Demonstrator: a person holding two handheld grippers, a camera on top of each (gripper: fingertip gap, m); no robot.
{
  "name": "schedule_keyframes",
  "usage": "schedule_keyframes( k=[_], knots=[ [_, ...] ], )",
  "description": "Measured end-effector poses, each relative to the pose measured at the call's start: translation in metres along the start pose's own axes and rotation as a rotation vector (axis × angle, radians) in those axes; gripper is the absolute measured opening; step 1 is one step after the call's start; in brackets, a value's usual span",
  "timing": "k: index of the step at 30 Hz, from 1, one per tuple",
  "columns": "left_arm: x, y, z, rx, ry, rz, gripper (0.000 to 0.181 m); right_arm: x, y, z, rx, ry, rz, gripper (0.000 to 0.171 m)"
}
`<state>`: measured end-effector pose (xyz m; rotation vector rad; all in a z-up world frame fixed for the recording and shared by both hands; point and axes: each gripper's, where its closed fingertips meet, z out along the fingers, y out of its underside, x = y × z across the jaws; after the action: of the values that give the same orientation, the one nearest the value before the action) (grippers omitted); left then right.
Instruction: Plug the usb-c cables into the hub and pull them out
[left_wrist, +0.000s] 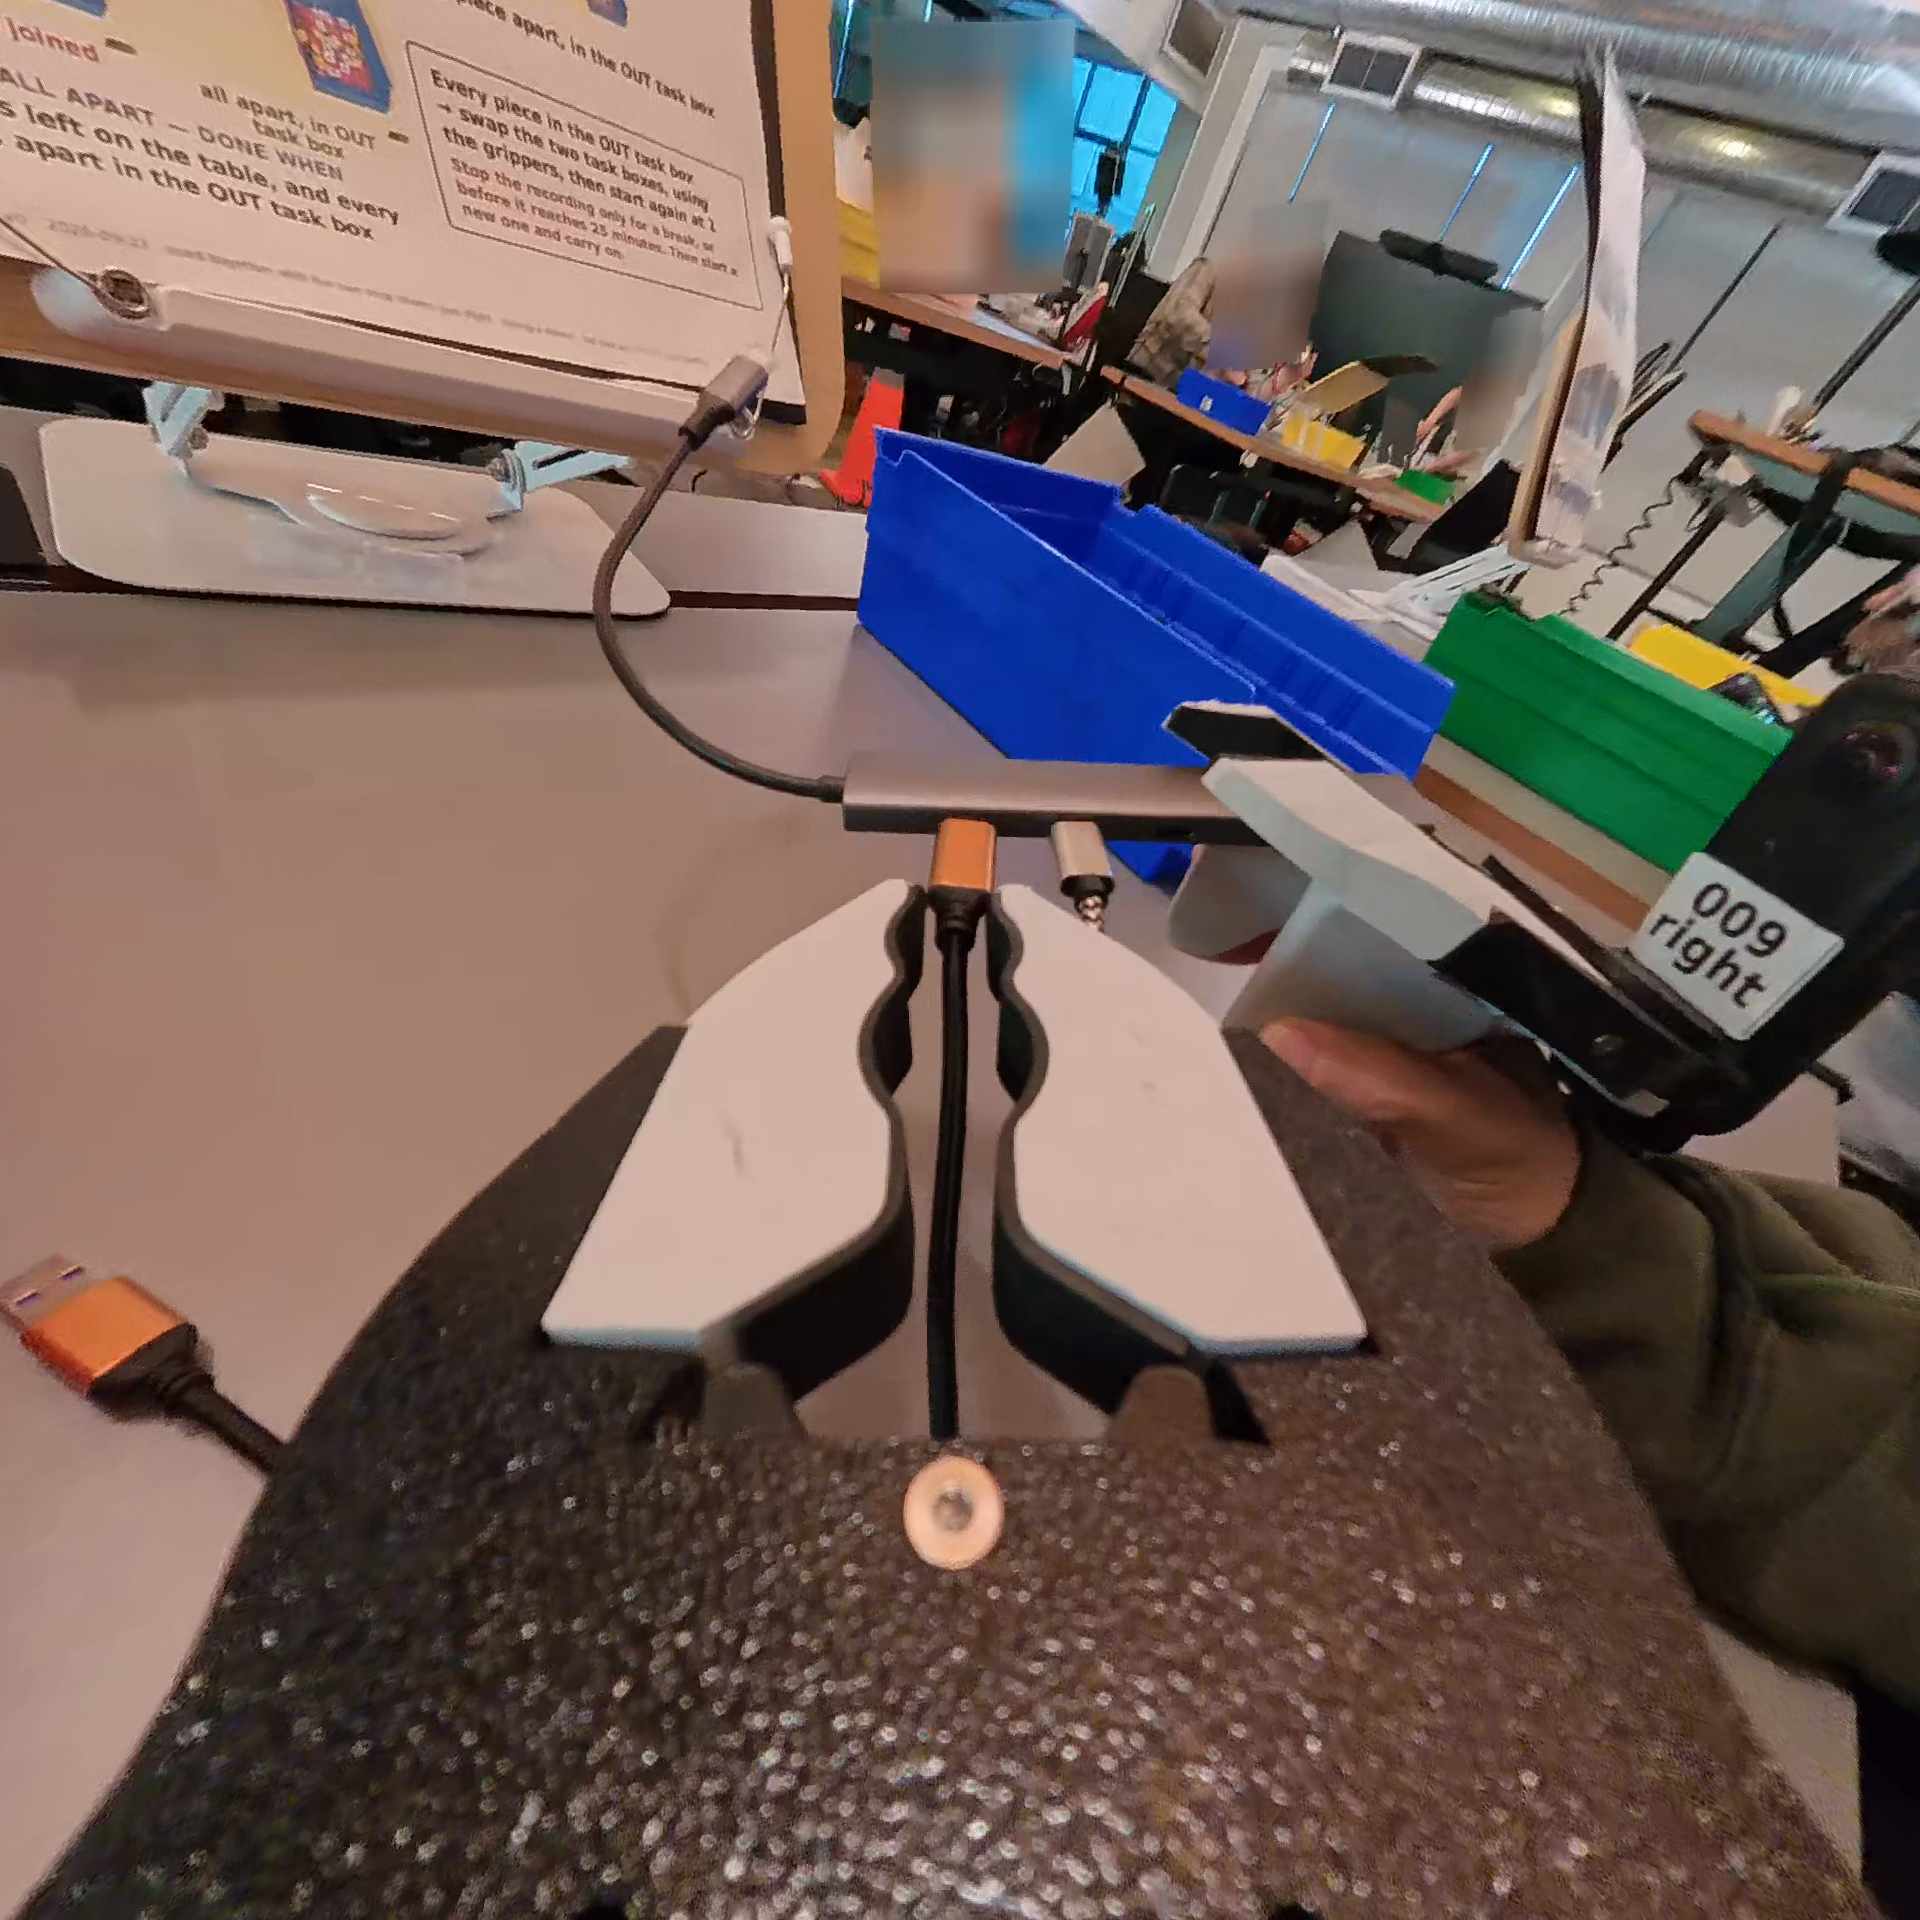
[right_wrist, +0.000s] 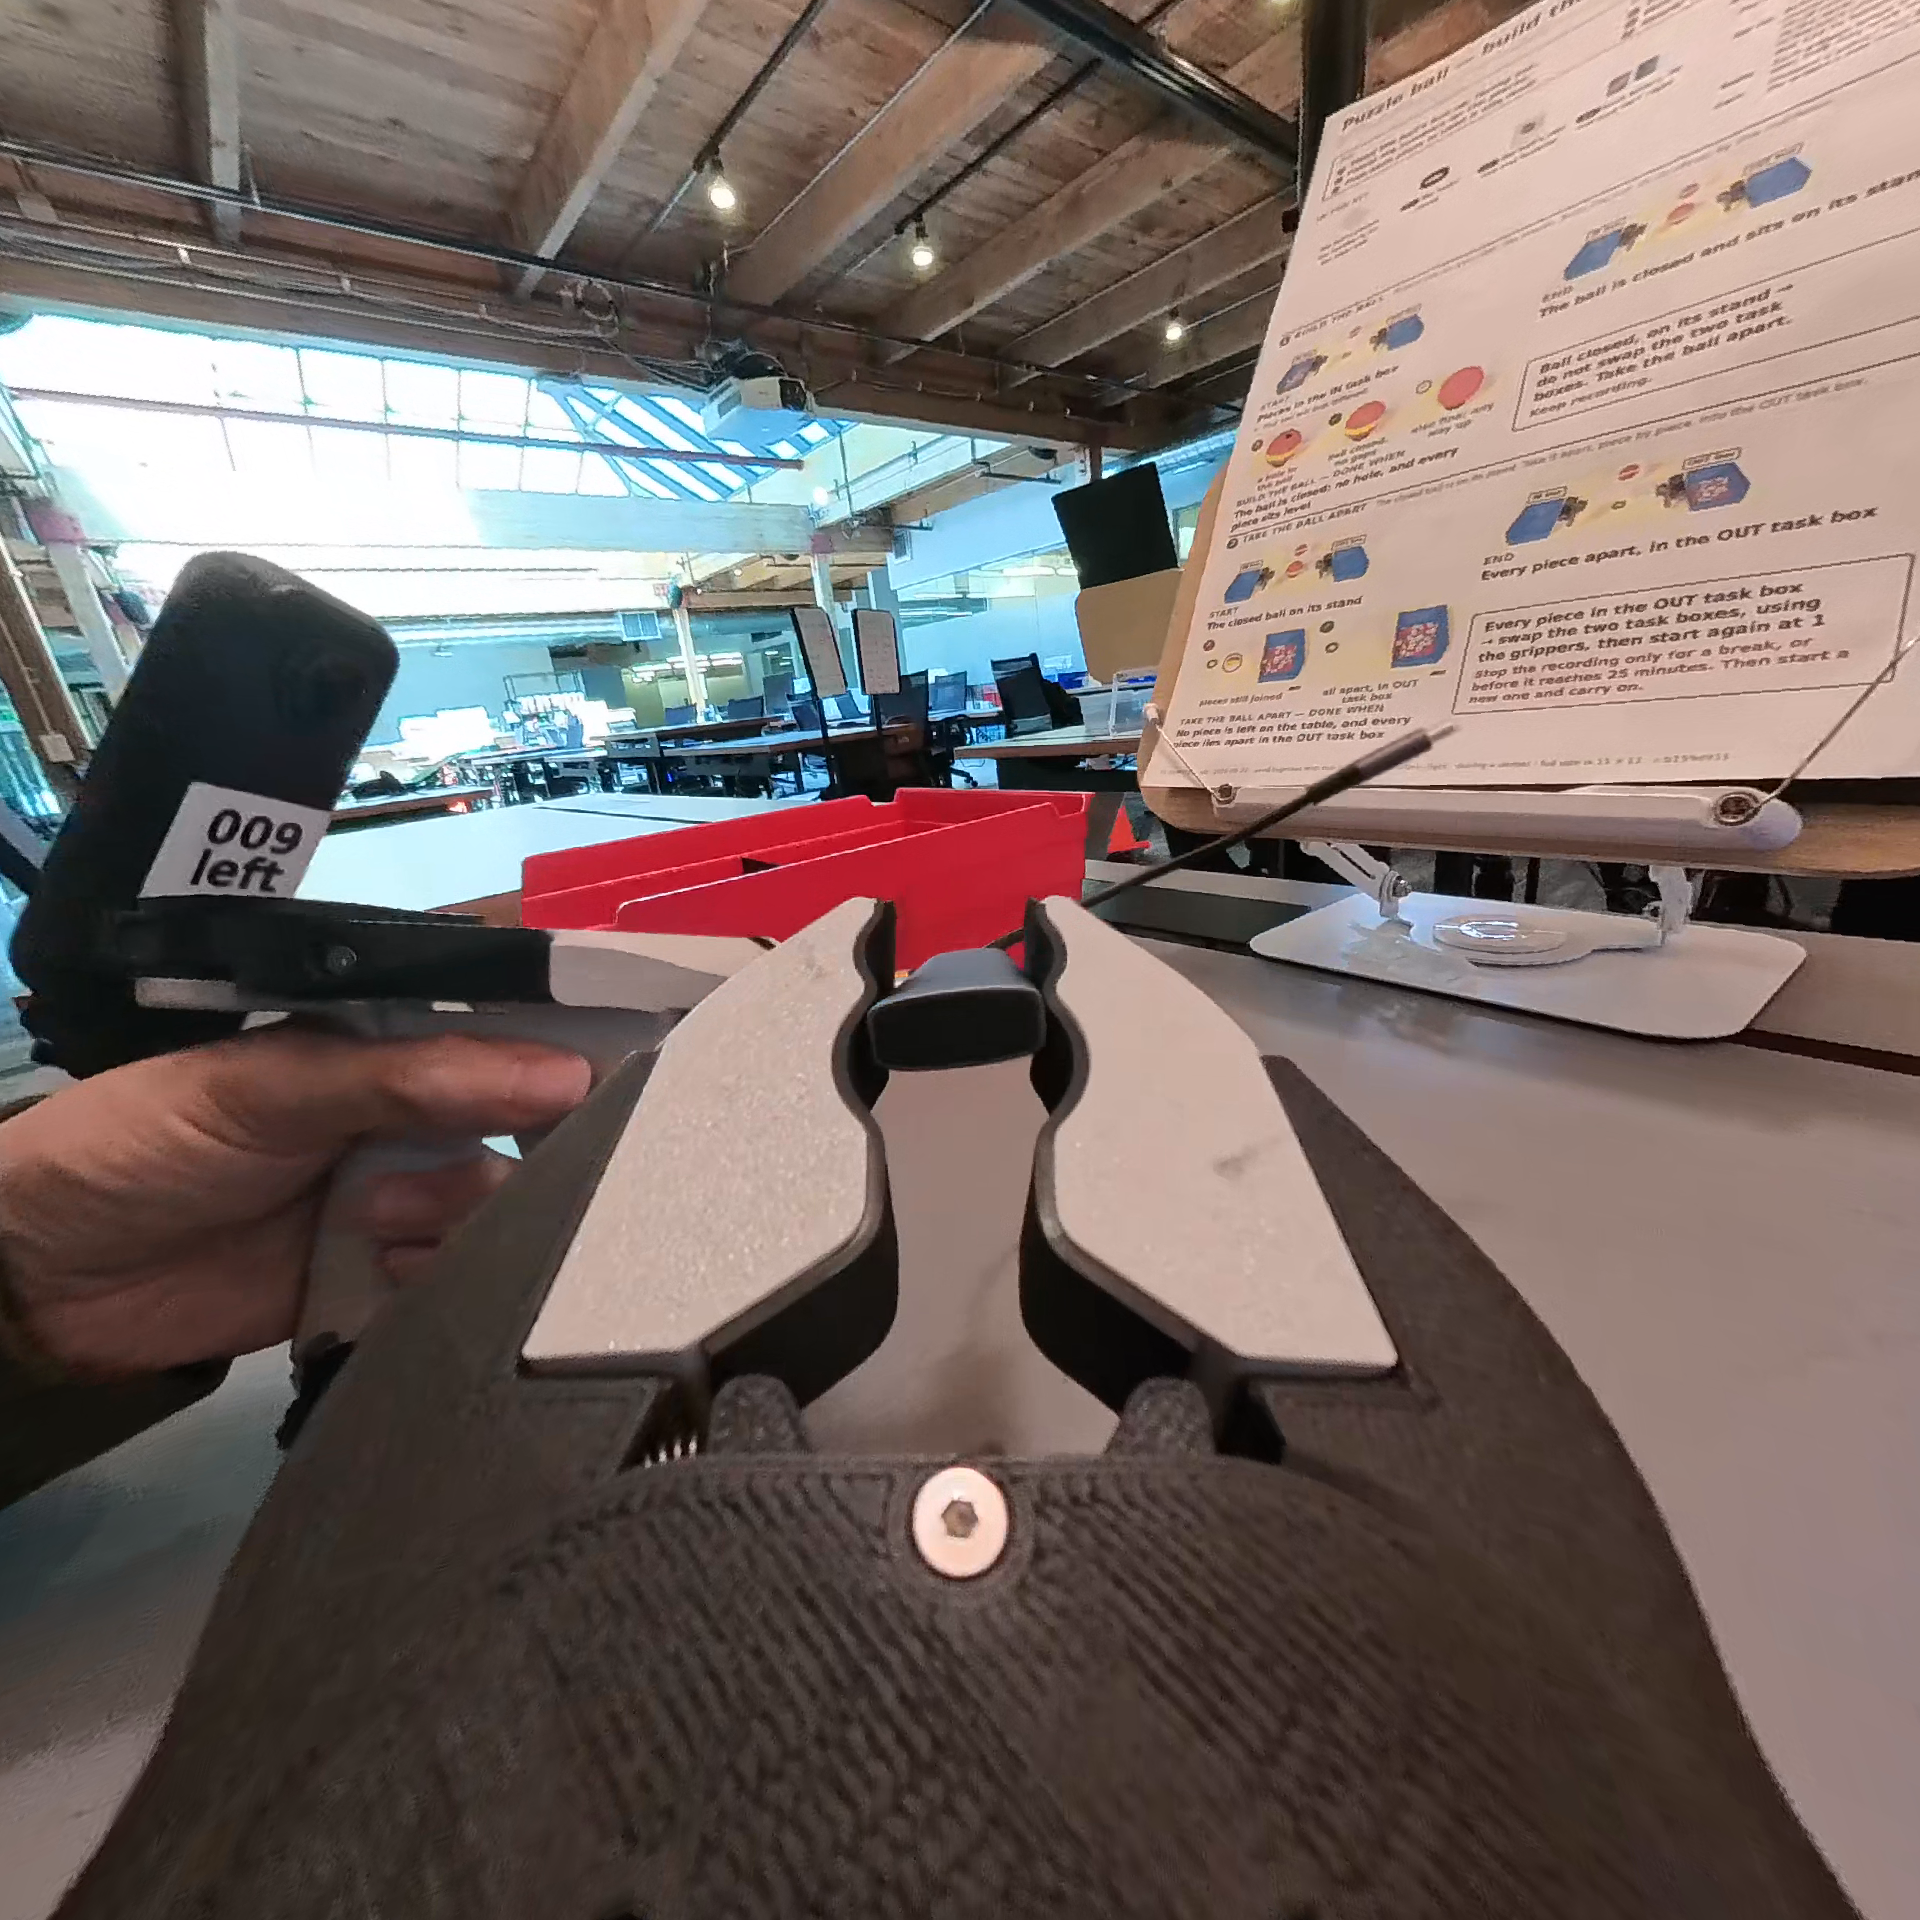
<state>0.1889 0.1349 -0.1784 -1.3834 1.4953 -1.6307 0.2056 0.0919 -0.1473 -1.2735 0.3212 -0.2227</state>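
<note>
The grey hub (left_wrist: 1039, 795) is held off the table, level, by my right gripper (left_wrist: 1236, 758), which is shut on its right end. In the right wrist view the hub's end (right_wrist: 956, 1013) sits between that gripper's (right_wrist: 956, 935) fingers. My left gripper (left_wrist: 954, 906) is shut on the black collar of the orange usb-c plug (left_wrist: 961, 854), which sits against the hub's near side; its black cable runs back between the fingers. A silver plug (left_wrist: 1081, 857) is in the port beside it. The hub's own cable (left_wrist: 634, 644) curves up to a grey plug (left_wrist: 727, 393).
An orange USB-A plug (left_wrist: 94, 1330) lies on the grey table at the left. A blue bin (left_wrist: 1091, 623) and a green bin (left_wrist: 1590, 717) stand behind the hub. A red bin (right_wrist: 810, 862) and a sheet stand (right_wrist: 1527, 966) are at the back.
</note>
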Motion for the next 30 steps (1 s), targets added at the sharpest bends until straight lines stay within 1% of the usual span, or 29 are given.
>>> schedule_keyframes(
  k=[4,7,10,11,14,17,20,23,26,28,30],
  knots=[
    [-0.001,0.006,0.002,-0.048,-0.054,0.051,0.015,0.001,-0.002,-0.001,0.014,0.006,-0.001,0.024],
    [0.003,0.011,0.004,-0.084,-0.061,0.075,0.011,0.001,-0.002,-0.002,0.021,0.009,0.001,0.024],
    [0.004,0.015,0.006,-0.101,-0.065,0.06,0.01,0.002,-0.003,-0.002,0.024,0.007,0.009,0.025],
    [0.003,0.013,0.005,-0.087,-0.07,0.051,0.009,0.002,-0.003,-0.002,0.023,0.007,0.009,0.025],
    [-0.001,-0.003,-0.001,0.029,-0.107,0.059,0.007,-0.002,0.001,0.001,-0.007,0.005,-0.021,0.025],
    [0.0,-0.012,-0.005,0.075,-0.112,0.133,0.007,-0.004,0.002,0.002,-0.014,0.001,-0.045,0.025],
    [0.007,-0.023,-0.009,0.155,-0.093,0.2,0.005,-0.007,0.002,0.002,-0.011,-0.02,-0.051,0.025],
    [0.008,-0.024,-0.01,0.164,-0.087,0.231,0.004,-0.008,0.002,0.002,-0.011,-0.025,-0.049,0.025],
    [0.006,-0.022,-0.01,0.148,-0.048,0.17,0.004,-0.007,0.003,0.002,-0.017,-0.018,-0.045,0.024],
    [0.004,-0.024,-0.012,0.138,-0.005,0.067,0.006,-0.007,0.001,0.001,-0.004,-0.034,-0.026,0.024],
    [-0.001,-0.023,-0.012,0.105,0.053,-0.108,0.021,-0.009,-0.001,-0.001,0.013,-0.057,-0.02,0.024]
  ],
)
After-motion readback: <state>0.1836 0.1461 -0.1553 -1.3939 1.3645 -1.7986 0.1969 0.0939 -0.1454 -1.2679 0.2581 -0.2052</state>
